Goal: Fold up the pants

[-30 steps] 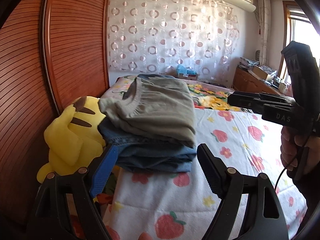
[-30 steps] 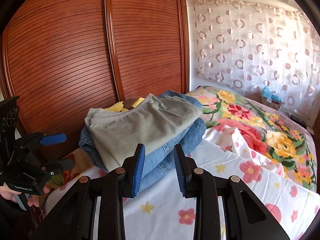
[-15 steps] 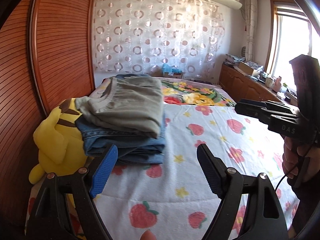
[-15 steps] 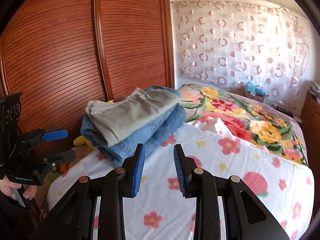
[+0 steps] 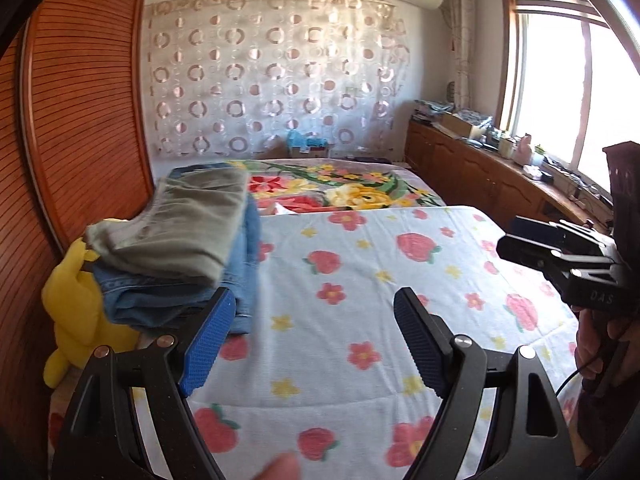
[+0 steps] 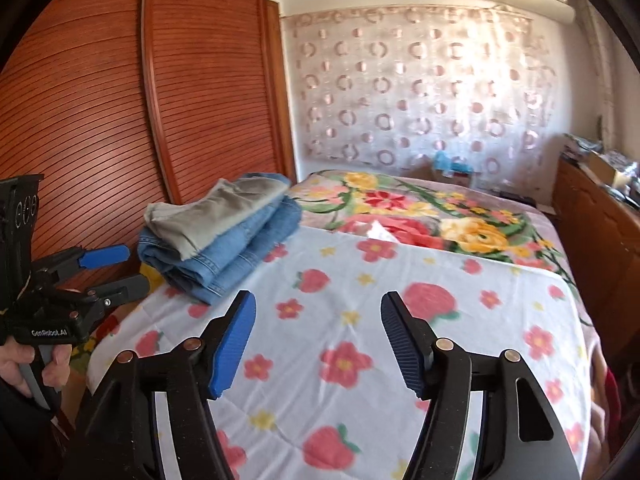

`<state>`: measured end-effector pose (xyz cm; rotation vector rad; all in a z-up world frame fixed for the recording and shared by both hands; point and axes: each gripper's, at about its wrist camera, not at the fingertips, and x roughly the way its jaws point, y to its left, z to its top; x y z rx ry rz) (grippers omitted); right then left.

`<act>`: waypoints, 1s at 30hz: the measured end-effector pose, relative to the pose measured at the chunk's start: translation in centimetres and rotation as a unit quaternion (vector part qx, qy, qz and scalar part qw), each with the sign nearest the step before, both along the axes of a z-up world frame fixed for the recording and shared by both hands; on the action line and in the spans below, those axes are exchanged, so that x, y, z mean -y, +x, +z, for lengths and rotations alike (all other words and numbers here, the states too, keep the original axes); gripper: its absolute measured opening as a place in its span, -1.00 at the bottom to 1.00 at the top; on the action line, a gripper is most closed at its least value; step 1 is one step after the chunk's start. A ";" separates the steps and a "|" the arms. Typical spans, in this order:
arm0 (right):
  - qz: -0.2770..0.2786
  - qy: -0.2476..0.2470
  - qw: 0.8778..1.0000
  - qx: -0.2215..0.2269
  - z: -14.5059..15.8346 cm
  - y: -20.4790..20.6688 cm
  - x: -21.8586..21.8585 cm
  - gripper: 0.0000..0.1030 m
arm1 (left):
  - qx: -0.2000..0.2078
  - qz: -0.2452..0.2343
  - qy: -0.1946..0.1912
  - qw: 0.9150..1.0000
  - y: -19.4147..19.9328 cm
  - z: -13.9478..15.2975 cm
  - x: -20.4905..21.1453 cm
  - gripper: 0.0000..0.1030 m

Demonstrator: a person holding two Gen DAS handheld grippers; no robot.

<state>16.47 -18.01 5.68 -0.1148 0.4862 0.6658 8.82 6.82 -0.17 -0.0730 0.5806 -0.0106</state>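
Note:
Folded grey-green pants (image 5: 188,228) (image 6: 212,212) lie on top of folded blue jeans (image 5: 240,284) (image 6: 236,252) in a stack at the left side of the bed. My left gripper (image 5: 312,320) stands open over the strawberry-print sheet (image 5: 360,280), just right of the stack, holding nothing. Over the same sheet (image 6: 360,320), the jaws of my right gripper (image 6: 318,328) are opening with nothing between them, and the stack lies ahead to the left. In each wrist view a hand holds the other gripper (image 5: 560,256) (image 6: 92,268) at the edge.
A yellow plush toy (image 5: 76,304) sits beside the stack against the slatted wooden wardrobe doors (image 6: 120,120). A floral blanket (image 6: 420,208) covers the far end of the bed. A wooden cabinet (image 5: 480,176) with clutter runs under the window at the right.
Both grippers have drawn back and swung right, so the stack now sits farther left and away. The right gripper's jaws have spread from nearly shut to wide apart.

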 end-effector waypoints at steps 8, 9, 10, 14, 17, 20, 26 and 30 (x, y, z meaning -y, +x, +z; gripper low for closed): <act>-0.065 0.003 0.998 0.001 0.2 -3.5 1.3 0.32 | 0.002 -0.033 0.005 0.999 -0.2 0.3 4.2 0.59; -0.073 0.003 0.997 0.002 0.3 -3.9 1.4 0.32 | 0.003 -0.038 0.004 0.999 -0.2 0.4 4.7 0.59; -0.079 0.003 0.997 0.003 0.4 -4.3 1.5 0.32 | 0.003 -0.041 0.003 0.999 -0.3 0.5 5.1 0.59; -0.100 0.010 0.995 0.005 0.9 -5.7 1.3 0.32 | 0.004 -0.049 0.005 0.999 -0.4 0.8 6.3 0.59; -0.115 0.014 0.993 0.010 1.2 -6.8 1.2 0.45 | 0.003 -0.051 0.011 0.999 -0.5 1.0 7.0 0.59; -0.128 0.013 0.992 0.019 1.2 -7.7 1.0 0.49 | 0.004 -0.049 0.017 0.999 -0.5 1.3 7.5 0.59; -0.141 0.016 0.989 0.028 1.5 -9.4 0.3 0.49 | 0.010 -0.042 0.018 0.999 -0.5 2.4 7.6 0.59; -0.144 0.021 0.989 0.037 1.9 -10.5 -0.1 0.49 | 0.019 -0.038 0.020 0.999 -0.9 3.4 7.5 0.59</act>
